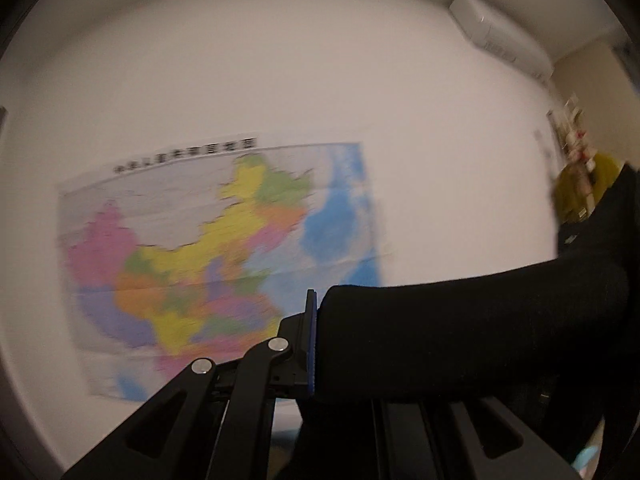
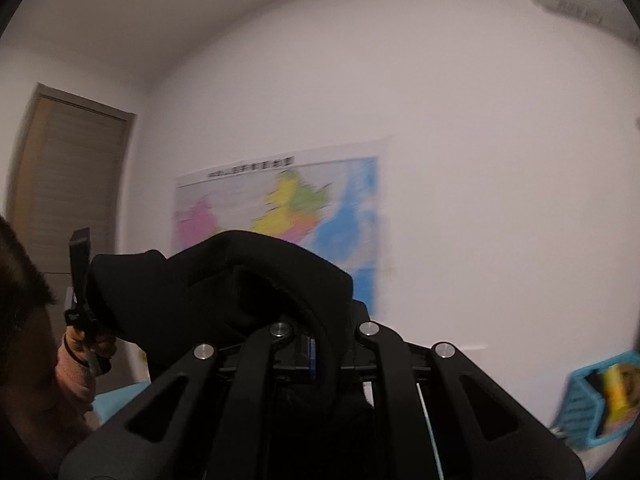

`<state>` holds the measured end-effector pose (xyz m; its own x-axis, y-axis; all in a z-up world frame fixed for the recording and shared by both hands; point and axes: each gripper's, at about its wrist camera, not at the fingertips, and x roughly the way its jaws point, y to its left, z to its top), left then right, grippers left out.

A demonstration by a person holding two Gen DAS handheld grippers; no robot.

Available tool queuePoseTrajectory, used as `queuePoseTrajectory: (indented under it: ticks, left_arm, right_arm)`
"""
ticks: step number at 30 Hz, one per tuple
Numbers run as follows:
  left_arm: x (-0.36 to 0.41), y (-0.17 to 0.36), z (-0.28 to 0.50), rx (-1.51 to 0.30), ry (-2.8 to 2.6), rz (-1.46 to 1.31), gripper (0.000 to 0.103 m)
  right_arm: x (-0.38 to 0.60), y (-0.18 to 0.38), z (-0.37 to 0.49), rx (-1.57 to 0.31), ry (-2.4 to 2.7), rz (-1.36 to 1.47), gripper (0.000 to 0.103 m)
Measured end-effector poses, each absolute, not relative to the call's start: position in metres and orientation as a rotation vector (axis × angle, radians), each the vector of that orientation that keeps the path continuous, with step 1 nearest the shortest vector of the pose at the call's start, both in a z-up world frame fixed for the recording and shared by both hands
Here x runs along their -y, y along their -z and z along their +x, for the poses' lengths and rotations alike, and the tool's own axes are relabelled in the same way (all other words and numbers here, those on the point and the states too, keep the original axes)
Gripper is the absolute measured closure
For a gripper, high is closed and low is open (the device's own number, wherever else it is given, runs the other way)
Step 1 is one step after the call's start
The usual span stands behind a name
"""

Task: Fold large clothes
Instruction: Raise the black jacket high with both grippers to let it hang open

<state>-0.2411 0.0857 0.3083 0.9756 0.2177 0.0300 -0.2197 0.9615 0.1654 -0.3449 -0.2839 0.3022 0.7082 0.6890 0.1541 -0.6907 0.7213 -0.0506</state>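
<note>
Though raised, tools (image 1: 316, 340) (image 2: 316, 356) tight on garment (image 2: 224, 280)

Only a sliver of pale blue surface (image 2: 120, 398) low at left, the rest hidden.

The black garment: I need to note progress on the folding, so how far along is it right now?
Done: both grippers have taken hold; the left gripper is shut on the black garment, and the right gripper is shut on it too. In hand: the garment hangs lifted in front of the wall map, stretched between the grippers. Left: no fold shows yet; laying it down and folding remain.
</note>
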Motion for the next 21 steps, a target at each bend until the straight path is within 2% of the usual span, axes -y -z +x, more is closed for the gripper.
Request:
queuePoseTrajectory:
  ticks: [3, 7, 11, 15, 17, 21]
  left_arm:
    - [-0.100, -0.294, -0.223, -0.089, -0.250, 0.146, 0.099]
    - [-0.138, -0.242, -0.145, -0.335, -0.251, 0.057, 0.099]
    - [-0.175, -0.150, -0.045, -0.598, -0.304, 0.016, 0.099]
    - [-0.211, -0.029, 0.041, -0.902, -0.334, -0.051, 0.099]
    - [-0.223, 0.010, 0.067, -0.964, -0.344, -0.055, 0.098]
    - [-0.243, 0.032, 0.090, -1.004, -0.345, -0.091, 0.097]
  right_arm:
    - [0.265, -0.292, -0.305, 0.080, -0.818, 0.042, 0.098]
    - [0.222, -0.251, -0.201, -0.140, -0.822, 0.063, 0.098]
    - [0.174, -0.186, -0.092, -0.378, -0.753, 0.059, 0.097]
    - [0.133, -0.091, 0.007, -0.661, -0.698, 0.083, 0.097]
    - [0.116, -0.053, 0.032, -0.750, -0.654, 0.060, 0.097]
    - [0.115, -0.021, 0.070, -0.832, -0.606, 0.109, 0.095]
